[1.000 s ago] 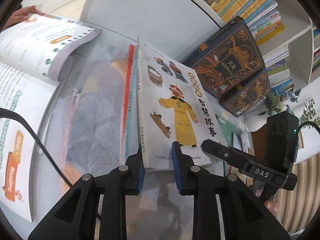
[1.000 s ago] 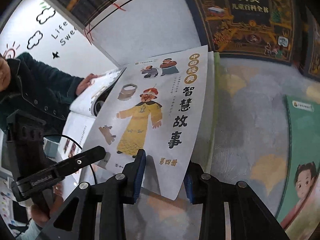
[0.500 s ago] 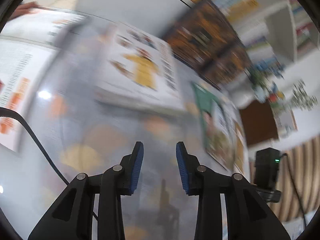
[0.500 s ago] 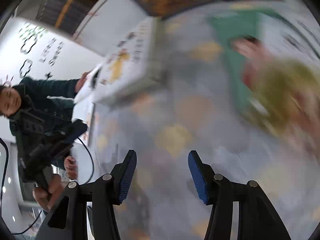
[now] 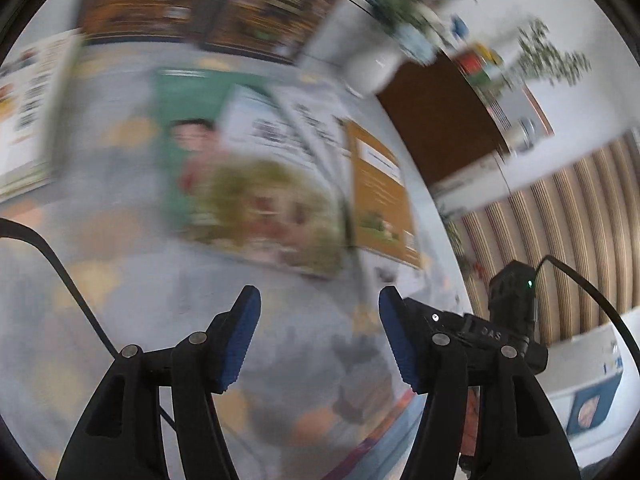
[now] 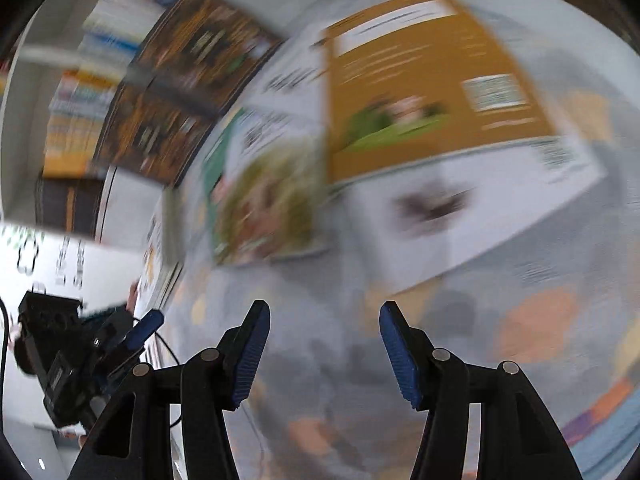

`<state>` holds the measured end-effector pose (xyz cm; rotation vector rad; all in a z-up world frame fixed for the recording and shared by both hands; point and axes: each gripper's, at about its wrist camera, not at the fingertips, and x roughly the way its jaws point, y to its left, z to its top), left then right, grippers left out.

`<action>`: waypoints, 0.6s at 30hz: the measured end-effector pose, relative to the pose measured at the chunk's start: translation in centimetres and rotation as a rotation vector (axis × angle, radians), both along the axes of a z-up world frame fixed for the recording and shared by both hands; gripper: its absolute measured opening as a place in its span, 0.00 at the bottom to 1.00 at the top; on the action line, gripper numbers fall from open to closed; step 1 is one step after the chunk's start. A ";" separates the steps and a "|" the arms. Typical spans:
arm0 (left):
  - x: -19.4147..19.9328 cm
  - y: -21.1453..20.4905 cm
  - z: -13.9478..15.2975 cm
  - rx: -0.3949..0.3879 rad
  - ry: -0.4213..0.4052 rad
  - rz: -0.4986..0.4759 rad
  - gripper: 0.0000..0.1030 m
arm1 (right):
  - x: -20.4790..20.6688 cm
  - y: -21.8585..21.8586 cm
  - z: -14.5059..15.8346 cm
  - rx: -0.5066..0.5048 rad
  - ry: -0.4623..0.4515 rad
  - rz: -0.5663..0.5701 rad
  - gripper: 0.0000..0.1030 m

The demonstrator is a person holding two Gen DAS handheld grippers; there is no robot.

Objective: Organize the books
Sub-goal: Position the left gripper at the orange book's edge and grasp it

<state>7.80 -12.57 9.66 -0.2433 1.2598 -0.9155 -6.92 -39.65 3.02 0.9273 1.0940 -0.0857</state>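
Both grippers are hanging over bare patterned tablecloth (image 5: 132, 312) with open room beneath them. The left gripper (image 5: 320, 338) and the right gripper (image 6: 325, 350) are standing apart with nothing between the blue pads; their jaws have just been opening. Ahead, blurred, a green-covered book (image 5: 176, 128) is lying flat under a leafy-covered book (image 6: 264, 208), just beside an orange-covered book (image 6: 424, 80) resting on a white book (image 6: 500, 208). Their long axes are running away from the left gripper. Dark ornate volumes (image 5: 192, 0) are lining the table's far edge.

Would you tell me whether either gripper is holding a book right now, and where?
Neither: the left gripper and right gripper have just been opening, with nothing between their pads.
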 end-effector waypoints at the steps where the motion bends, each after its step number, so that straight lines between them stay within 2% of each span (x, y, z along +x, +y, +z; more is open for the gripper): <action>1: -0.2 -2.3 -0.1 0.005 0.003 -0.025 0.58 | -0.5 -1.5 0.0 -0.004 0.007 -0.023 0.54; 4: -0.1 -7.1 -0.6 0.022 0.020 -0.051 0.58 | -1.4 -5.6 -0.3 0.004 0.021 -0.085 0.54; 8: 0.4 -11.9 -1.3 0.054 -0.003 -0.059 0.58 | -0.6 -10.6 -0.7 -0.009 0.020 -0.142 0.54; 11: 1.6 -14.5 -1.7 0.065 -0.010 -0.055 0.58 | 1.0 -13.3 -0.9 -0.048 0.020 -0.130 0.54; 15: 3.5 -16.3 -2.3 0.063 -0.015 -0.002 0.58 | 3.3 -15.1 -1.8 -0.095 0.035 -0.087 0.54; 18: 4.6 -17.7 -2.8 0.059 -0.004 0.000 0.58 | 4.3 -16.1 -2.2 -0.136 0.039 -0.061 0.54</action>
